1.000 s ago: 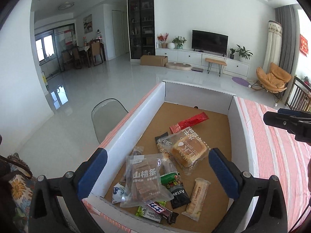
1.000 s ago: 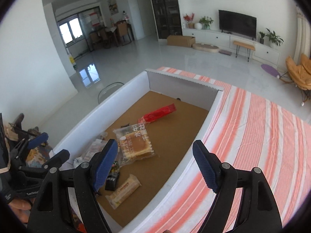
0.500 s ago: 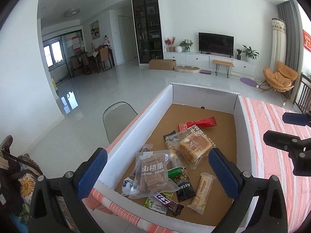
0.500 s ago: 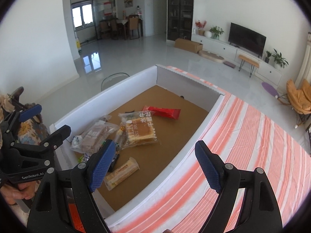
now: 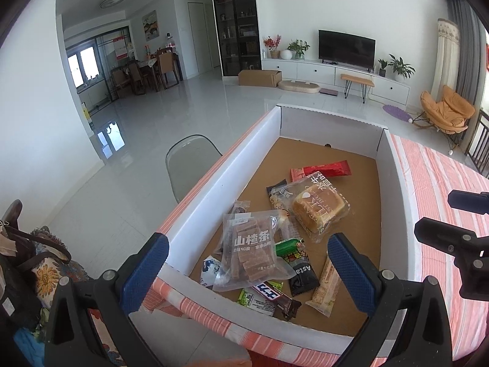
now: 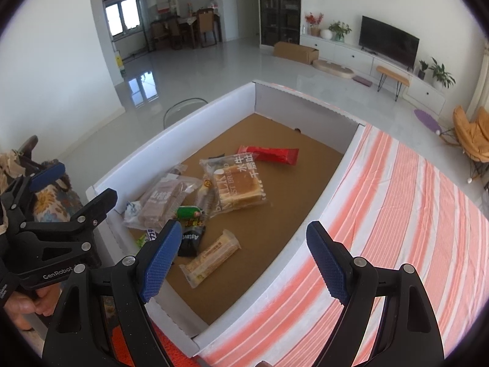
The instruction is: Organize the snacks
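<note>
A white-walled cardboard box [image 5: 232, 177] [image 6: 171, 140] lies on a table with a red-striped cloth [image 6: 397, 214]. Inside lie several snacks: a clear bag of brown hawthorn strips [image 5: 250, 253] [image 6: 162, 202], a bagged bread loaf [image 5: 318, 211] [image 6: 238, 183], a red packet [image 5: 321, 169] [image 6: 269, 154], a long biscuit pack [image 5: 327, 284] [image 6: 214, 258], a black packet [image 5: 302, 275] [image 6: 191, 240] and a green one [image 5: 287, 246]. My left gripper [image 5: 247, 278] is open and empty, above the box's near end. My right gripper [image 6: 244, 263] is open and empty, above the box's right wall.
A grey chair [image 5: 191, 159] stands left of the table. A floral bag [image 5: 45, 272] sits at the near left. The living room floor, a TV unit [image 5: 345, 76] and an orange chair [image 5: 446, 113] lie beyond.
Both grippers have pulled back and risen from the box, so more of its near end shows. Both stay open. The snacks have not moved.
</note>
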### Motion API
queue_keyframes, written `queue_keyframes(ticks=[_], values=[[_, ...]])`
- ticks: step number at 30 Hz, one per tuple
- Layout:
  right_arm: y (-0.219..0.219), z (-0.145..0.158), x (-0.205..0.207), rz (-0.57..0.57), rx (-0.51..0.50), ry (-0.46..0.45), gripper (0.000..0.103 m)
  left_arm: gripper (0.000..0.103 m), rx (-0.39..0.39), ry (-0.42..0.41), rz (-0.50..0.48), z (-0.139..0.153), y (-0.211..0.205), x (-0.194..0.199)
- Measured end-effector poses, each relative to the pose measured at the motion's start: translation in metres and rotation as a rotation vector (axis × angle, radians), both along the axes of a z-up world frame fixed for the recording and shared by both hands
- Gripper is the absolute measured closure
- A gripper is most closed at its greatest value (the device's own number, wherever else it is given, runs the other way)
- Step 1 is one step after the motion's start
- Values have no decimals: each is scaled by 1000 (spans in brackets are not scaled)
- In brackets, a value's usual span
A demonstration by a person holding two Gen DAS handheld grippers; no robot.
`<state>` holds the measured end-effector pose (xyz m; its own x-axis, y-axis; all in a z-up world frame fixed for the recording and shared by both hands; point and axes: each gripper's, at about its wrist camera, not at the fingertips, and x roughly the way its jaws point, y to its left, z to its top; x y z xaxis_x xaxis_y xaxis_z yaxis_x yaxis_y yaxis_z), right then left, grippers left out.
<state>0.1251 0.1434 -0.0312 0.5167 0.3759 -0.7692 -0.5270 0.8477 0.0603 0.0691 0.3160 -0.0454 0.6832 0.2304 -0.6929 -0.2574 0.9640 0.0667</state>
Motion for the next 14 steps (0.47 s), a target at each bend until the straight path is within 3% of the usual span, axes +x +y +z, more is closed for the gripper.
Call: queue_keyframes(ticks=[8, 11, 14], values=[[12, -1, -4, 15, -31, -28, 17, 0, -14, 47, 10, -8, 5, 2], [13, -3, -4, 15, -25, -21, 17, 0, -43, 35, 43, -7, 10, -3], [15, -4, -4, 21, -24, -19, 17, 0, -14, 18, 38, -4, 7, -6]])
